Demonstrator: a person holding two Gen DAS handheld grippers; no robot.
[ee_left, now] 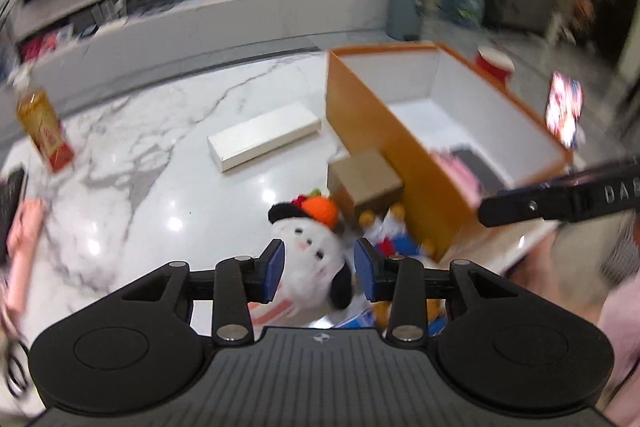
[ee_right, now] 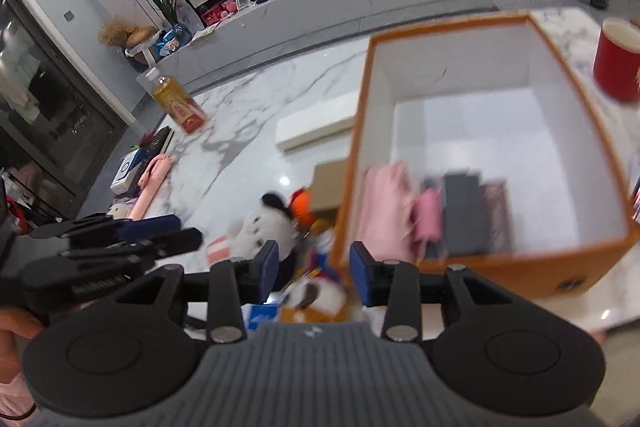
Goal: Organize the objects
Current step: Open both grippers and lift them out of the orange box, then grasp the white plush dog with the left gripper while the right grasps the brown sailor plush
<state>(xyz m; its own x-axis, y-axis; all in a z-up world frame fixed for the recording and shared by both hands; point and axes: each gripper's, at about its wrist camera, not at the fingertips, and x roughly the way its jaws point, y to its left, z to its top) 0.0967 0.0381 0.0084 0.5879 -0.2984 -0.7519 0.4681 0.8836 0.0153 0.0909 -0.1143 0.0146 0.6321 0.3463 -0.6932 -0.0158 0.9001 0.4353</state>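
Plush dog (ee_left: 310,251), white with an orange cap, lies on the marble table (ee_left: 140,155) beside the orange box (ee_left: 384,131); we see our left gripper (ee_left: 319,263) spread apart around it, not touching. Right gripper (ee_right: 313,267) also spread, empty. Brown carton (ee_left: 364,181) sits against the box wall. More toys beneath, blurred.

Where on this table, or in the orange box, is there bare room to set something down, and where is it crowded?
Bare marble lies between the bottle and the flat white box, and nearer, left of the white plush. The far half of the orange box is bare too. Crowded: the box's near end with folded cloths, and the toys piled by its near corner beside the brown box.
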